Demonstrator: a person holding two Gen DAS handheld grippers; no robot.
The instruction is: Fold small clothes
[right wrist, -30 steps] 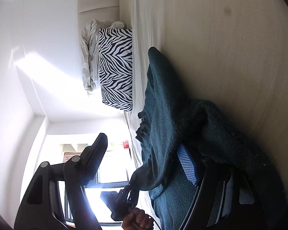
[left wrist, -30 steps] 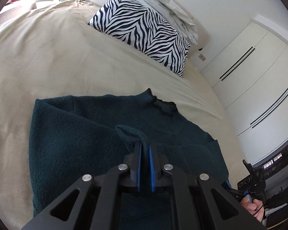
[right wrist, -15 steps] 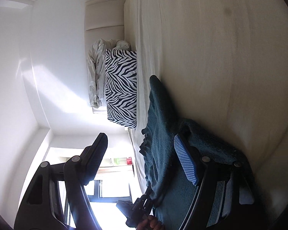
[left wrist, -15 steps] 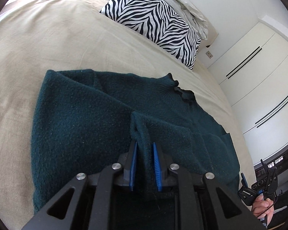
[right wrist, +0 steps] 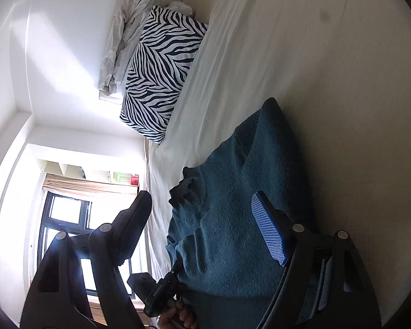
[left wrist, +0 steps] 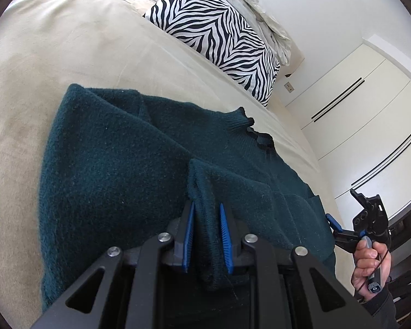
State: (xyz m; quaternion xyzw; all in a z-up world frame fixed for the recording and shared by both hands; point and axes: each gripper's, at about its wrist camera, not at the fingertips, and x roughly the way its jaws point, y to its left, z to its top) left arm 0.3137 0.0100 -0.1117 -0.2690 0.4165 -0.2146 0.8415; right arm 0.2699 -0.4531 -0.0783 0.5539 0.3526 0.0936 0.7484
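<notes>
Sweater (left wrist: 117,170), dark green and fuzzy, lies spread on the beige bed (left wrist: 54,54), one side folded over. Left gripper (left wrist: 205,235) pinches a raised fold loosely at its middle; right gripper (right wrist: 202,219) is spread wide over its edge.

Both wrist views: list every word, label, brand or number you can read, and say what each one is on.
No text can be read for certain.
Left gripper, seen from the right wrist view: a pale printed strip on its black body, too blurred to read.
Wall outlet plate: no marking legible.
Green and red items on the window shelf: too small and overexposed.
Sweater, zebra pillow: no text.
</notes>
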